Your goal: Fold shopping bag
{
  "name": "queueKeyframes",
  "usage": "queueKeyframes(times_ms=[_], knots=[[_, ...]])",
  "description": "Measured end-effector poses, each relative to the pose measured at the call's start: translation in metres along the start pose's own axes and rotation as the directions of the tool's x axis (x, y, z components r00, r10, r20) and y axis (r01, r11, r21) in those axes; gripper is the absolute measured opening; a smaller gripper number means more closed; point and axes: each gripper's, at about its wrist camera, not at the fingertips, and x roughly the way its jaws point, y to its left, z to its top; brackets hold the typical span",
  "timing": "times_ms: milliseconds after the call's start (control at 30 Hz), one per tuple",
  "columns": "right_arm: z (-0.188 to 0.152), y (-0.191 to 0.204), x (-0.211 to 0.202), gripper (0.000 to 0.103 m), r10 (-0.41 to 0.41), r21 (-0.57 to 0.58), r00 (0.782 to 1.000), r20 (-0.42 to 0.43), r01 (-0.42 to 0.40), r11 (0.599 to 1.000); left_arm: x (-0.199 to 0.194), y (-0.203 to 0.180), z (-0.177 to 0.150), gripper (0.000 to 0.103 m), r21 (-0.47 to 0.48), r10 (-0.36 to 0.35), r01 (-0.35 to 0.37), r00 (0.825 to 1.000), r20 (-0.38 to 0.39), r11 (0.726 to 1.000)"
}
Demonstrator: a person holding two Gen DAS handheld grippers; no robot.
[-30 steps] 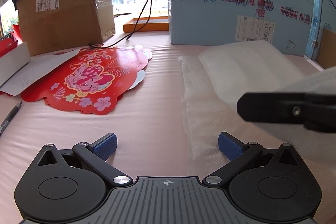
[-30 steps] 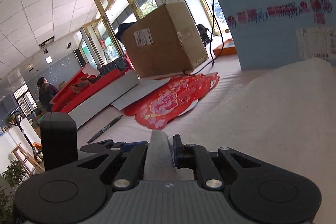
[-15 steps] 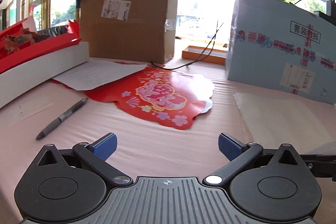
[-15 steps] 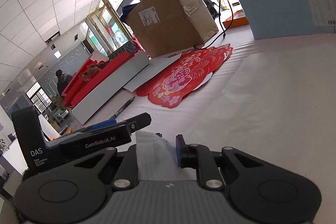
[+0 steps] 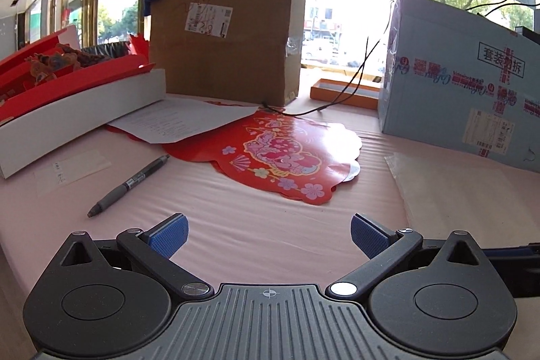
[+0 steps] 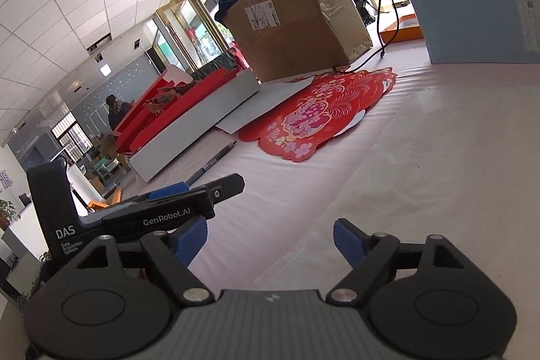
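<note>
Fabric of the shopping bag point(image 6: 438, 177) looks thin, light and limp, so it should crease readily but slide on the smooth pink bench point(image 5: 256, 225); a hem or corner seems the best place to take hold. It is pale, off-white, faintly textured, lying flat toward the bench's right side, in front of the blue box point(image 5: 465, 80). Right tongs point(image 6: 270, 240) are opening, nothing between the pads, over the bag's near edge. Left tongs point(image 5: 268, 233) stand wide and empty over bare bench.
</note>
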Motion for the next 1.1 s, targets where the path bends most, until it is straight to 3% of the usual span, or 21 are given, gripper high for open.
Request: queueKeyframes(times_ms=[100,200,400,467,567,633,733,800,900,1100], knots=[[0.009,-0.011,-0.022,0.09,-0.058,0.017,0.996,0.061,0.057,0.998,-0.011,0.001,-0.003,0.103,-0.02,-0.087,0.087,0.996,0.003,0.996],[0.017,-0.035,-0.043,0.091,-0.165,0.049,0.979,0.122,0.161,0.986,-0.027,0.0,-0.01,0.103,-0.039,-0.238,0.237,0.971,-0.014,0.971],[0.02,-0.078,-0.074,0.091,-0.332,0.115,0.929,0.165,0.316,0.942,-0.058,-0.017,-0.032,0.101,-0.11,-0.349,0.34,0.934,-0.078,0.934],[0.019,-0.088,-0.078,0.091,-0.355,0.116,0.921,0.164,0.339,0.934,-0.065,-0.027,-0.039,0.096,-0.115,-0.34,0.329,0.935,-0.102,0.937],[0.018,-0.101,-0.082,0.091,-0.37,0.112,0.915,0.161,0.356,0.928,-0.071,-0.038,-0.048,0.079,-0.137,-0.319,0.3,0.937,-0.142,0.944],[0.015,-0.108,-0.086,0.09,-0.373,0.113,0.913,0.167,0.358,0.927,-0.071,-0.045,-0.053,0.053,-0.155,-0.299,0.274,0.939,-0.172,0.949],[0.009,-0.121,-0.095,0.09,-0.372,0.155,0.909,0.189,0.347,0.925,-0.07,-0.055,-0.058,0.031,-0.15,-0.268,0.241,0.943,-0.198,0.959],[0.006,-0.129,-0.102,0.09,-0.364,0.191,0.909,0.205,0.327,0.925,-0.071,-0.061,-0.057,0.01,-0.143,-0.273,0.248,0.941,-0.2,0.958],[0.004,-0.138,-0.109,0.09,-0.366,0.22,0.905,0.216,0.32,0.921,-0.076,-0.073,-0.056,0.002,-0.08,-0.245,0.234,0.952,-0.186,0.969],[0.004,-0.147,-0.117,0.09,-0.379,0.244,0.894,0.239,0.322,0.915,-0.063,-0.089,-0.038,0.001,0.073,-0.172,0.185,0.973,-0.156,0.98]])
